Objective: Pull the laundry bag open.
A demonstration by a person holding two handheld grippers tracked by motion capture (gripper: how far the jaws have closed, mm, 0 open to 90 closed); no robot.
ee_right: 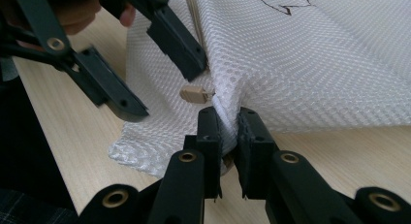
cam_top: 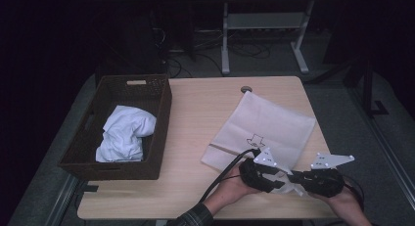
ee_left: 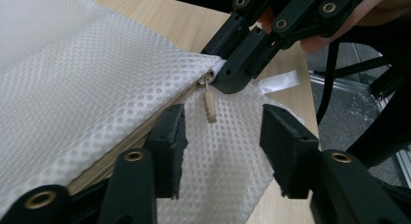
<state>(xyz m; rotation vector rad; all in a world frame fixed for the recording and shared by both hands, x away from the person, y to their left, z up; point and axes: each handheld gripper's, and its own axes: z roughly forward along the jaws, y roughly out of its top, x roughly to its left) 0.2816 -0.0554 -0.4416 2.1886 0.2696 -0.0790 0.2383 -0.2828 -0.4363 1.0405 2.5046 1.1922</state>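
A white mesh bag (cam_top: 266, 125) with a small black drawing lies flat on the right half of the wooden table (cam_top: 195, 113). Both grippers meet at its near corner. My right gripper (ee_right: 229, 124) is shut on the mesh fabric (ee_right: 310, 64) beside the zipper's end. The beige zipper pull (ee_left: 210, 107) hangs free just below that pinch. My left gripper (ee_left: 223, 124) is open, with one pad on each side of the pull and neither touching it. In the high view the left gripper (cam_top: 281, 179) and right gripper (cam_top: 295, 182) point toward each other near the table's front edge.
A dark woven basket (cam_top: 161, 113) stands at the table's left with a crumpled white cloth (cam_top: 125, 133) inside. A round cable hole (cam_top: 246, 89) sits at the back edge. Beyond the table are white desk legs (cam_top: 225, 40) and loose cables on the floor.
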